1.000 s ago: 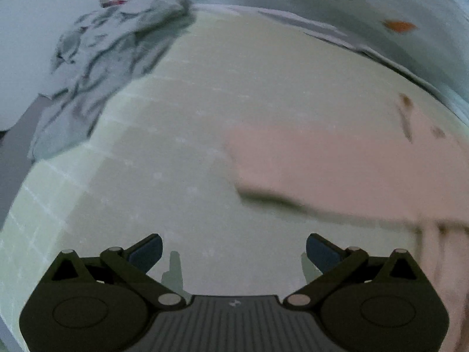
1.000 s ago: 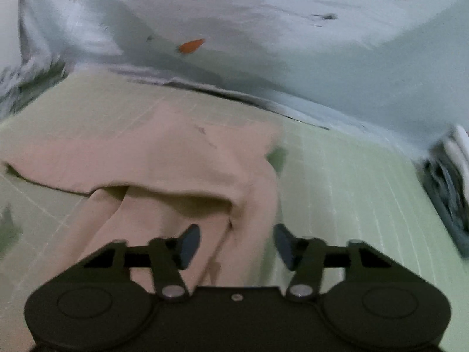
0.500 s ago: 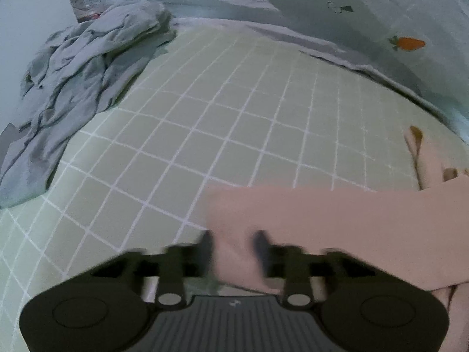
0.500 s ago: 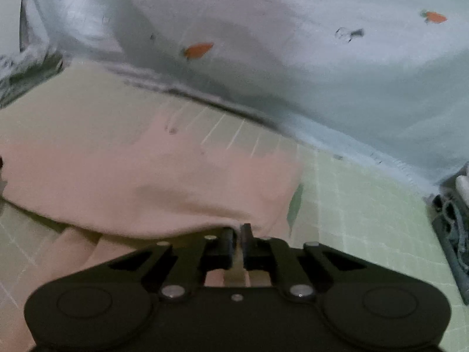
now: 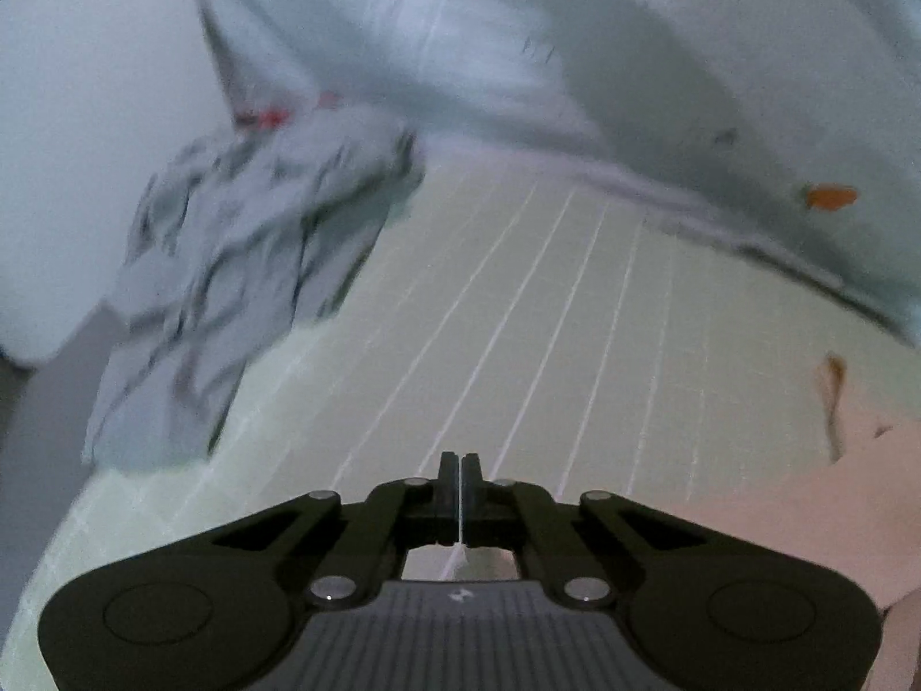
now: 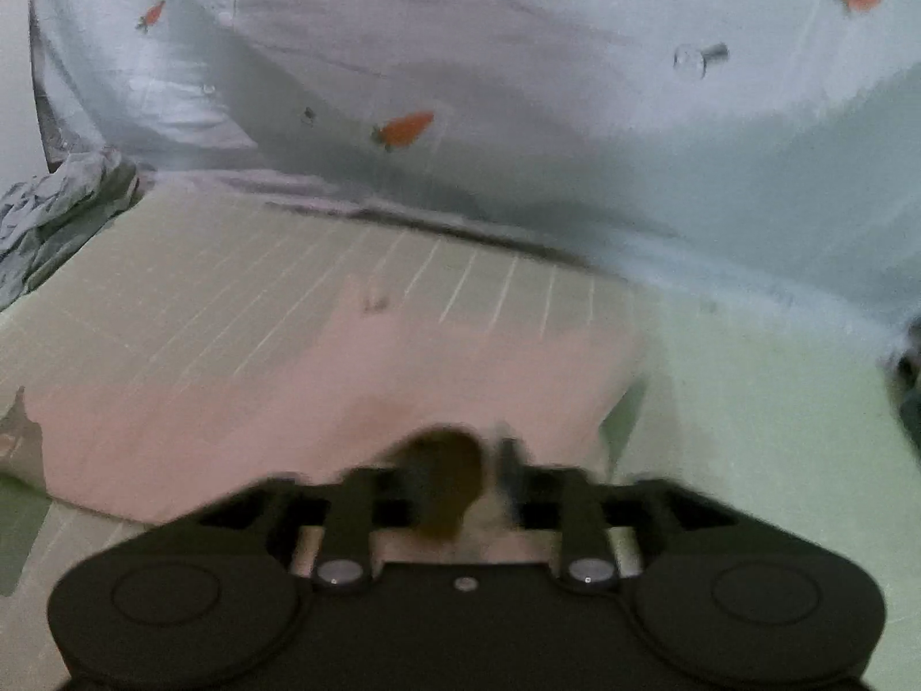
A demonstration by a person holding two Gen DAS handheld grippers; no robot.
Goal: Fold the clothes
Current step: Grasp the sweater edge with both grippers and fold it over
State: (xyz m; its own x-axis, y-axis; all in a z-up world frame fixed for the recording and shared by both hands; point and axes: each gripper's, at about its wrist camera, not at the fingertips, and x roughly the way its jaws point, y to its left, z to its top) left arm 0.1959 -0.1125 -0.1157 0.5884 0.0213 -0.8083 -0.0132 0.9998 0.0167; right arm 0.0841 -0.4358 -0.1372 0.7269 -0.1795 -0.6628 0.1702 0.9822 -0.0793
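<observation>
A pale pink garment (image 6: 357, 403) lies on the green grid mat (image 6: 748, 403). In the right wrist view my right gripper (image 6: 457, 472) sits at its near edge, fingers blurred and a little apart, with pink cloth and a dark fold between them. In the left wrist view my left gripper (image 5: 460, 478) is shut with nothing showing between the fingertips. The pink garment (image 5: 806, 495) lies to its right, and a bit of pale cloth shows under the fingers.
A crumpled grey garment (image 5: 247, 288) lies at the mat's (image 5: 547, 316) far left; it also shows in the right wrist view (image 6: 52, 213). A pale blue sheet with carrot prints (image 6: 518, 86) rises behind the mat. Dark clothes (image 6: 909, 380) sit at the right edge.
My left gripper has closed fully and tilted up, so the pink cloth is now at its right. My right gripper, shut half a second ago, now shows its fingers parting.
</observation>
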